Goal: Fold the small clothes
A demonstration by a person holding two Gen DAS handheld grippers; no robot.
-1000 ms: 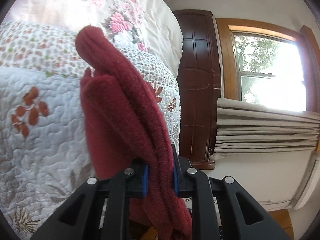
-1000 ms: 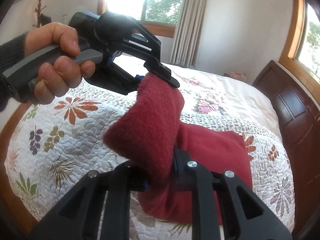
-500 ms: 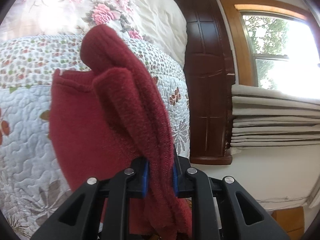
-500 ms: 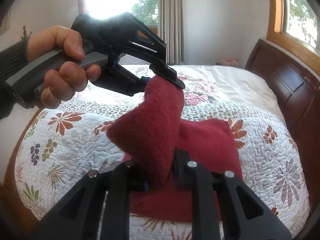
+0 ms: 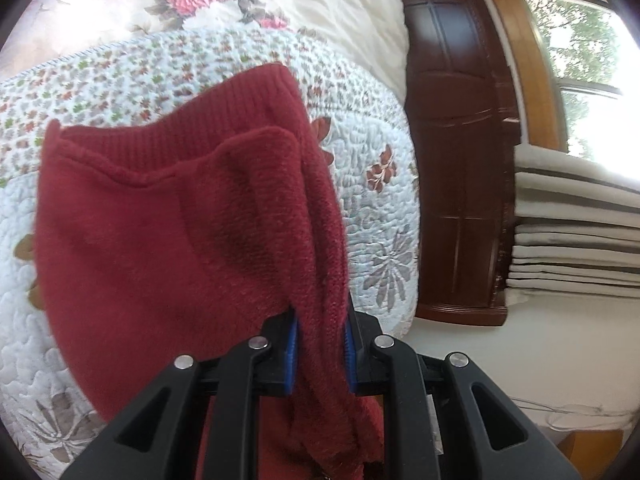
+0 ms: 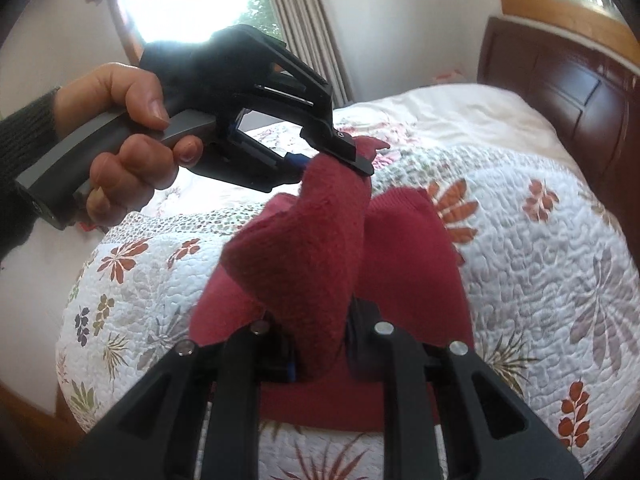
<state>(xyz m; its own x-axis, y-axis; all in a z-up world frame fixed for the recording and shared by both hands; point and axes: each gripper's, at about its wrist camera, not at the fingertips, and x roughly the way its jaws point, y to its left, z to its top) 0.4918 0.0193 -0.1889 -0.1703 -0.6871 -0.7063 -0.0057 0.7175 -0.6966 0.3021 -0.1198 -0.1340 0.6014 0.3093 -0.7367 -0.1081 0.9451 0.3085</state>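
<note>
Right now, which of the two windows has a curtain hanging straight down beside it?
The bright window behind the left gripper, seen by the right wrist: its curtain hangs straight down. The wood-framed window by the headboard has none.

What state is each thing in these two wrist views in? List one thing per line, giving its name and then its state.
red garment: partly lifted, pinched by both grippers, the rest lying on the quilt.
left gripper: shut on the garment's edge.
right gripper: shut on a raised fold.
quilt: spread over the bed.
curtain: drawn aside.
</note>
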